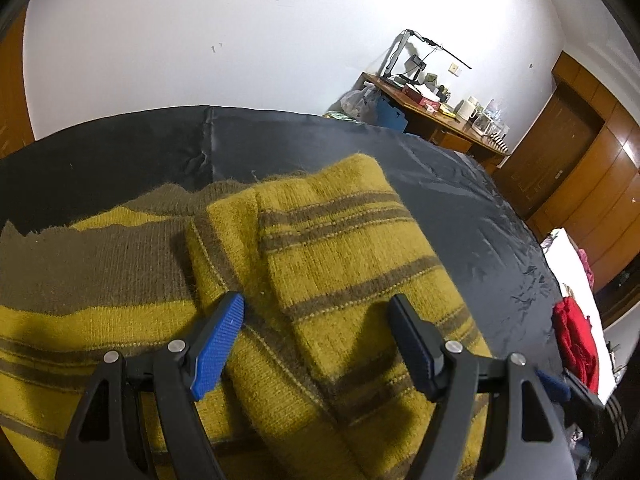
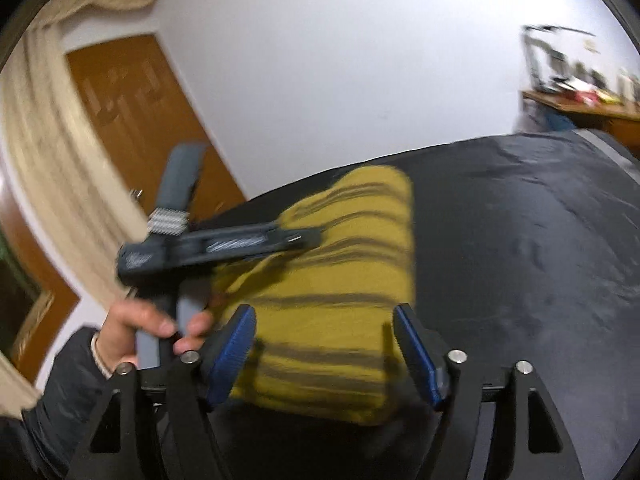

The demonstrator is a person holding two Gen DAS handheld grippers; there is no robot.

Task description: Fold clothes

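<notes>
Left hand-held gripper (image 1: pixel 316 312): jaws spread, nothing held, above sweater | right hand-held gripper (image 2: pixel 324 334): jaws spread, nothing held | sweater (image 1: pixel 328 248): folded, lying on dark sheet (image 1: pixel 460 192)

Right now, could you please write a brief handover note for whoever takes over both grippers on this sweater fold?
Left gripper: open, empty, just above the sweater.
Right gripper: open, empty, at the sweater's near edge; its view is motion-blurred.
Mustard sweater with brown stripes: lies on the black sheet, already folded into a thick, layered bundle. From the left wrist view, a brown-edged part spreads out on the left, beyond the bundle.
Done: main folds.
Left: probably tuck in that spread part and square the edges; neither gripper holds cloth.
</notes>
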